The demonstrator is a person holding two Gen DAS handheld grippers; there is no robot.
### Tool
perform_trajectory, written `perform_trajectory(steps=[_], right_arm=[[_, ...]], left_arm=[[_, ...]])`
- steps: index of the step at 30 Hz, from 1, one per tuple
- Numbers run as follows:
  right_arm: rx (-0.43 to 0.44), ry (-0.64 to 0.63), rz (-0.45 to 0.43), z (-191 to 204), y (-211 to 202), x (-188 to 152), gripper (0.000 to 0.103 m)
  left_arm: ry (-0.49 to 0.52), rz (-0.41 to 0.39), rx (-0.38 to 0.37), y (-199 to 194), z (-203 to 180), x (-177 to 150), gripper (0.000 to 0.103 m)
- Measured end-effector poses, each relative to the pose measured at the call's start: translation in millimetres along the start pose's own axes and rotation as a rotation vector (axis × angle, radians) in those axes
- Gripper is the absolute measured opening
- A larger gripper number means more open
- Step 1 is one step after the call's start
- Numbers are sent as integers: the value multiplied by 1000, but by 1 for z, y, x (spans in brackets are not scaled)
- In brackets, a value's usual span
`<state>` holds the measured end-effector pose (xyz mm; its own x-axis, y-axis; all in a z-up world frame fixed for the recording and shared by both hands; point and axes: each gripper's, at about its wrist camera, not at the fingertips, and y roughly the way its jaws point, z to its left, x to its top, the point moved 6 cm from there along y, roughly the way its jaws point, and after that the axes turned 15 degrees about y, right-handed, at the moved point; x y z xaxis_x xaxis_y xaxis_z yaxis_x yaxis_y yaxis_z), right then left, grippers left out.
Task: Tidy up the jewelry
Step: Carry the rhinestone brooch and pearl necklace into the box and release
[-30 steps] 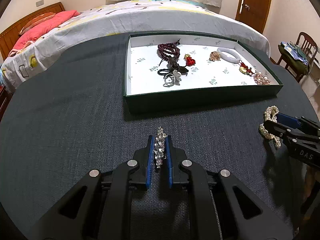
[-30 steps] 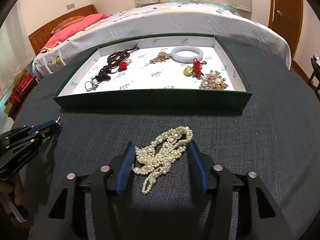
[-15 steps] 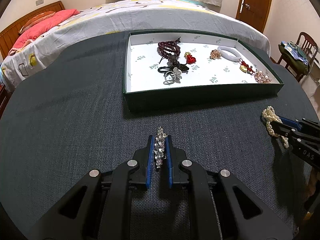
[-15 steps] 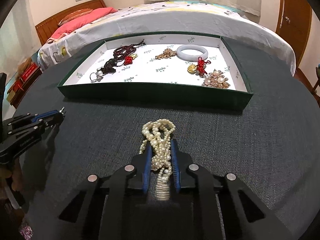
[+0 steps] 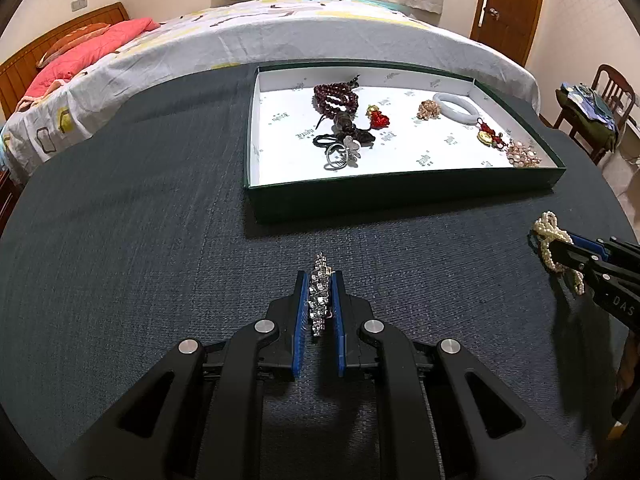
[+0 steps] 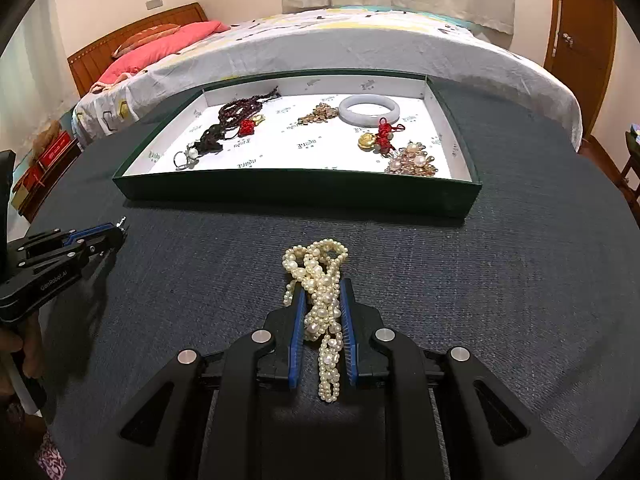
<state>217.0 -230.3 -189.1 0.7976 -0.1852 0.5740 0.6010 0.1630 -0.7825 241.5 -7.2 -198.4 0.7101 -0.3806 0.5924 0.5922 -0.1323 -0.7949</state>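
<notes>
My left gripper (image 5: 319,280) is shut on a silver rhinestone piece (image 5: 319,296), held above the dark table short of the tray. My right gripper (image 6: 322,288) is shut on a bundle of white pearl strands (image 6: 320,280), lifted off the table; it also shows in the left wrist view (image 5: 554,250). The green tray with white lining (image 5: 400,196) (image 6: 296,196) holds dark red beads (image 5: 334,96), a black knotted cord with a silver ring (image 5: 344,148), a red charm (image 5: 378,118), a white bangle (image 6: 369,110), a gold and red charm (image 6: 376,140) and a pearl brooch (image 6: 412,162).
The round table has a dark blue-grey cloth (image 5: 140,220). A bed (image 5: 280,28) stands behind it, a wooden door (image 5: 508,4) at the back right and a chair with clothes (image 5: 596,108) at the right. The left gripper shows in the right wrist view (image 6: 68,248).
My right gripper closed on the pearl strands and lifted them off the table. My left gripper kept its hold on the rhinestone piece and rose slightly.
</notes>
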Motion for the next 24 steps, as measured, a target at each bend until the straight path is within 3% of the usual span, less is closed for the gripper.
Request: perform_trajectory(steps=[15,24], right_arm=[[9,7,-50,-1,-23,3,18],[29,6,-98,6,-43,12,18]], left_arm=[[11,-49,-13,-23,-15,12,12],[17,-126,-8,-53,-27,31,12]])
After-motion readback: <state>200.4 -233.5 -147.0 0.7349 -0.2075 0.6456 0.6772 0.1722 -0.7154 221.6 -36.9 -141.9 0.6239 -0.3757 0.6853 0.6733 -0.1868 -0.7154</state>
